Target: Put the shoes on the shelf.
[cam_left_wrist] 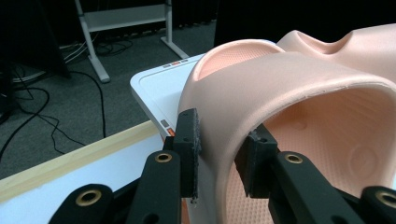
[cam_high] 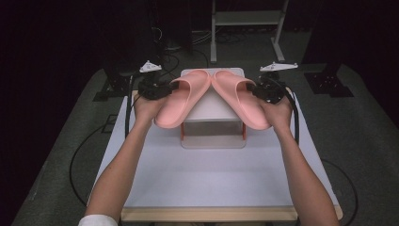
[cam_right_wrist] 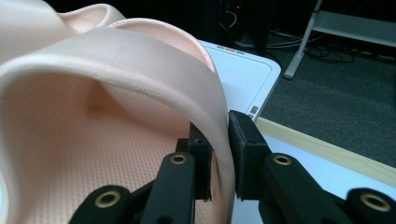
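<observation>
The left claw [cam_high: 165, 87] pinches the strap of the left slipper [cam_high: 181, 98] at its outer side, one black pad outside the band and one inside, as its own gripper view shows [cam_left_wrist: 219, 156]. The right claw [cam_high: 255, 89] grips the right slipper [cam_high: 242, 99] the same way, its pads closed on the thin strap wall [cam_right_wrist: 219, 161]. Both pink slippers are held tilted above a white box [cam_high: 212, 120] at the far middle of the bench [cam_high: 207, 179], toes close together over the box lid, heels splayed out and down toward the person; whether the toes touch each other or the lid cannot be made out from above.

The left hand [cam_high: 148, 107] and right hand [cam_high: 278, 113] sit near the bench's two side edges, with dark floor just beyond each. The near half of the white bench top lies open between the forearms, ending at a pale wooden front edge [cam_high: 207, 214]. Behind the box the bench ends quickly; cables [cam_high: 84, 150] and a metal frame [cam_high: 247, 28] stand on the floor past it.

In each gripper view the slipper is cut off by the picture edge, and the strap hides most of the footbed. The room beyond is too dark to read.
</observation>
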